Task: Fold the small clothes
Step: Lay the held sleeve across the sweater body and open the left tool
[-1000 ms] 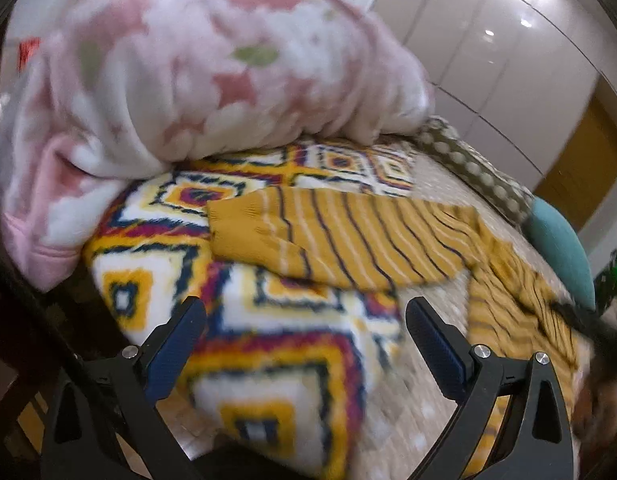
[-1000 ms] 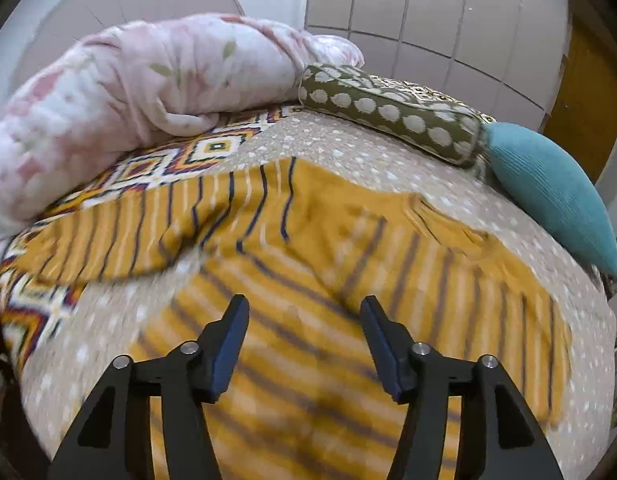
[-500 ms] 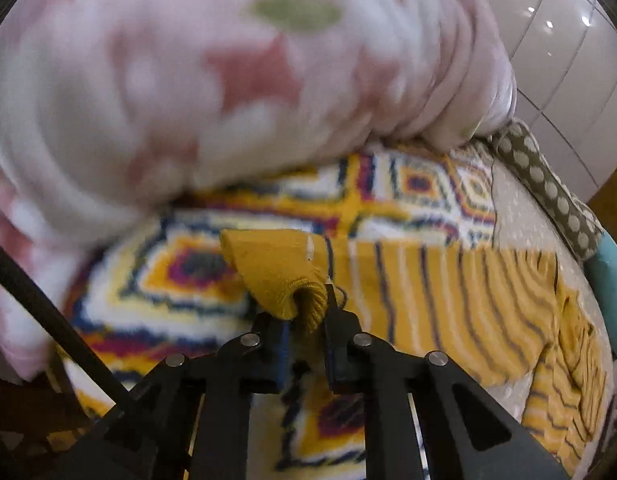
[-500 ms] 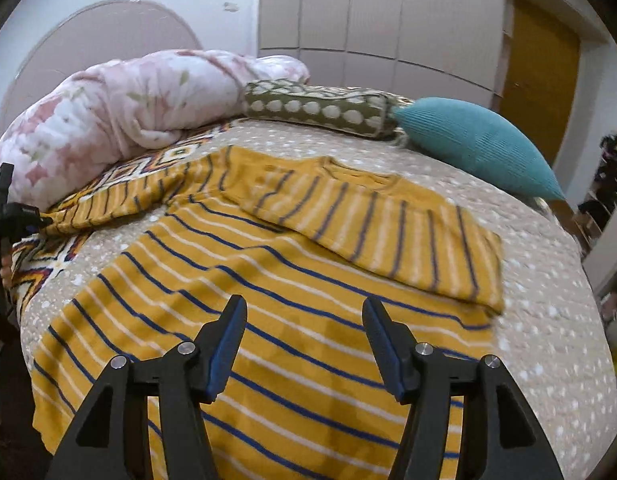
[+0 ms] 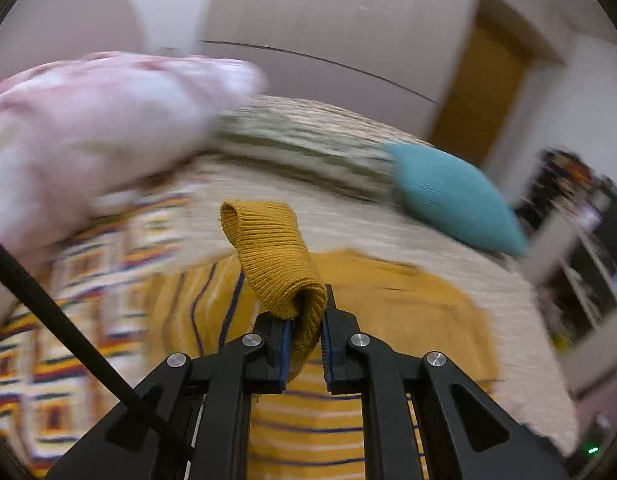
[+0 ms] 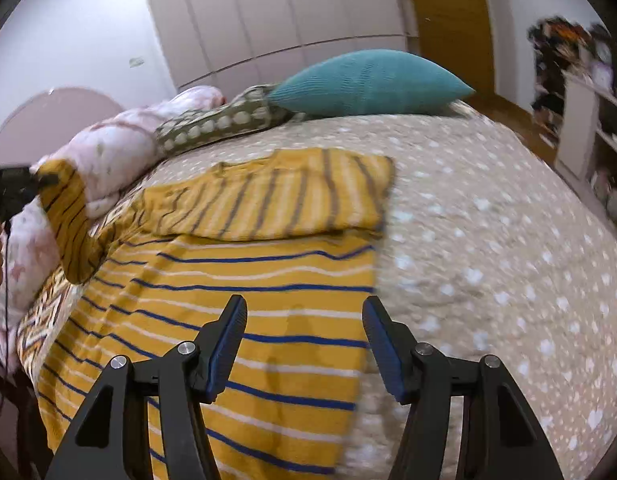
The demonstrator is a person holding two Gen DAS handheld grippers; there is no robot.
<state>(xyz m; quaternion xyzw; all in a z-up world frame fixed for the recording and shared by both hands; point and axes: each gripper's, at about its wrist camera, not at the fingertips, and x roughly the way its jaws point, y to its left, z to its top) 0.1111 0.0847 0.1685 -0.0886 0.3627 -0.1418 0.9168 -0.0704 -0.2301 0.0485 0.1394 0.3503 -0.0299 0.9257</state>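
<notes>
- My left gripper (image 5: 304,344) is clamped on the ribbed cuff (image 5: 274,258) of the sweater's sleeve; the cuff bunches up between the fingers (image 5: 285,344).
- Change from half a second ago: the cuff then sat low on the patterned blanket (image 5: 68,292); now it is lifted clear and carried over the sweater's body. A second ago the left fingers were spread wide and short of the sleeve.
- Left view is motion-blurred, so I judge the hand is mid-swing.
- Right view confirms: the held sleeve (image 6: 68,220) hangs raised at far left, in front of the pink quilt (image 6: 108,148).
- Sweater (image 6: 248,300) lies flat on the bed (image 6: 488,240), hem toward me. Its other sleeve (image 6: 292,196) is already folded across the chest.
- My right gripper (image 6: 304,344) hovers over the hem, fingers apart, holding nothing.
- Meaning: second sleeve fold is under way; about a third done, by my estimate.
- Next, I think: lay this sleeve across the chest, then release.
- Risk: knit may drag the shoulder out of line.
- Teal cushion (image 6: 368,84) and spotted bolster (image 6: 220,124) sit well apart from the work.
</notes>
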